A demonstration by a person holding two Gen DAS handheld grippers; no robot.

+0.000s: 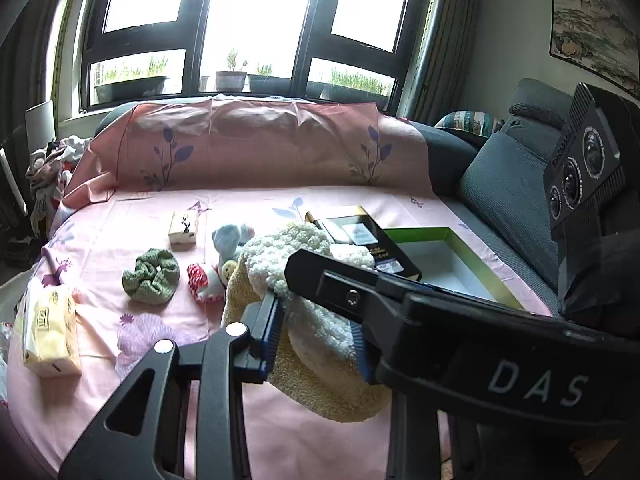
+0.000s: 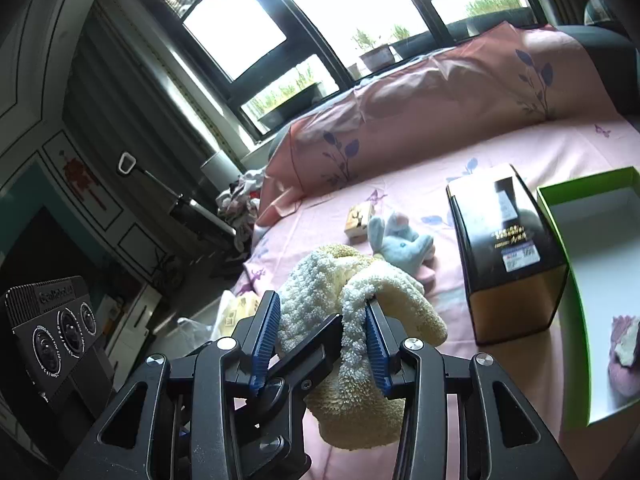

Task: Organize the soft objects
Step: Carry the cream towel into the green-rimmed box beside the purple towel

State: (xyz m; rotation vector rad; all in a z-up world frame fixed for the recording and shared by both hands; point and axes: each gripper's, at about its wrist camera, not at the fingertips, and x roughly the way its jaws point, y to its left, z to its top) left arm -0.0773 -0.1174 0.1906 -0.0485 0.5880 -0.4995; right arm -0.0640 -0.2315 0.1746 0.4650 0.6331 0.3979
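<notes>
Pink-sheeted bed point(image 1: 256, 208), item 1: fluffy cream-and-tan towel point(image 1: 320, 320) held above it, both grippers' jaws, left point(image 1: 316, 332) and right point(image 2: 320, 336), nearly closed on its pile; keep both grips firm and level, then carry toward green box point(image 2: 560, 216).

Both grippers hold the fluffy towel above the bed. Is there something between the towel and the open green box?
Yes. The black and gold carton lies on the pink sheet between the fluffy towel and the open green box, close against the box's near wall. Carrying the towel over the carton would probably avoid it.
</notes>
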